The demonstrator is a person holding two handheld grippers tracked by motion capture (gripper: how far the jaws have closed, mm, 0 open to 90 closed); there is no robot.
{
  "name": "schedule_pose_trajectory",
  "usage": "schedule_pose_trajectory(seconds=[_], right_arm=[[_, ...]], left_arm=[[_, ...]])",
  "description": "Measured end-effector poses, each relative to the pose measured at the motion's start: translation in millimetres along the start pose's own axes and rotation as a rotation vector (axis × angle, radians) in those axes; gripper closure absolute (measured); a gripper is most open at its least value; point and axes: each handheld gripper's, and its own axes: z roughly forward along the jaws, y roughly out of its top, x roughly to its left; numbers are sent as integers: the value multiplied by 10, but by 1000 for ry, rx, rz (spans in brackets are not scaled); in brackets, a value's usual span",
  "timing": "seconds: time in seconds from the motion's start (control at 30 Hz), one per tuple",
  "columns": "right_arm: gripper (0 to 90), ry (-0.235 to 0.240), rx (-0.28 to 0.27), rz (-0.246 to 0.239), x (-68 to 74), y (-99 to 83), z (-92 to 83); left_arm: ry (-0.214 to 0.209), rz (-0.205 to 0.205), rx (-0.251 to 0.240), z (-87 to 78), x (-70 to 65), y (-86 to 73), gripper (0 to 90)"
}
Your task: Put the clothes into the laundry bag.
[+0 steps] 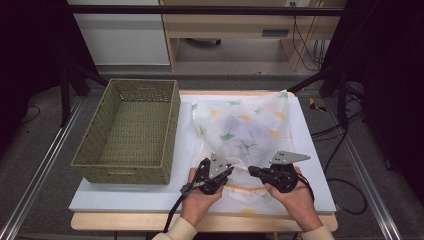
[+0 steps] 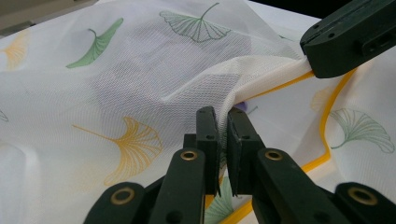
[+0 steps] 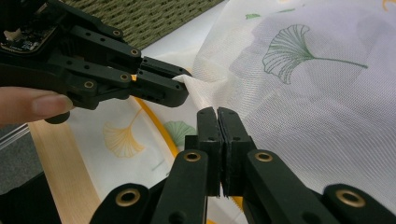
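A white mesh bag printed with green and yellow ginkgo leaves lies on the white table top. Something grey shows dimly through the mesh. The bag's near edge carries an orange trim. My left gripper is shut on a raised fold of that edge, and in the left gripper view the fabric passes between its jaws. My right gripper faces it from the right and is shut on the same edge; its tip pinches the fabric. In the right gripper view, its jaws stand pressed together beside the left gripper.
An olive woven basket with nothing in it stands on the table's left half, close to the bag's left side. The table's wooden front edge runs below the person's hands. Black frame posts and cables stand at both sides.
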Motion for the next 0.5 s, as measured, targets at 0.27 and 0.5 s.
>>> schedule_pose_trajectory(seconds=[0.27, 0.5], right_arm=[[891, 2, 4, 17, -11, -75, 13], [891, 6, 11, 24, -30, -126, 3]], left_arm=[[-3, -8, 8, 23, -33, -21, 852], [-10, -5, 6, -1, -80, -45, 854]])
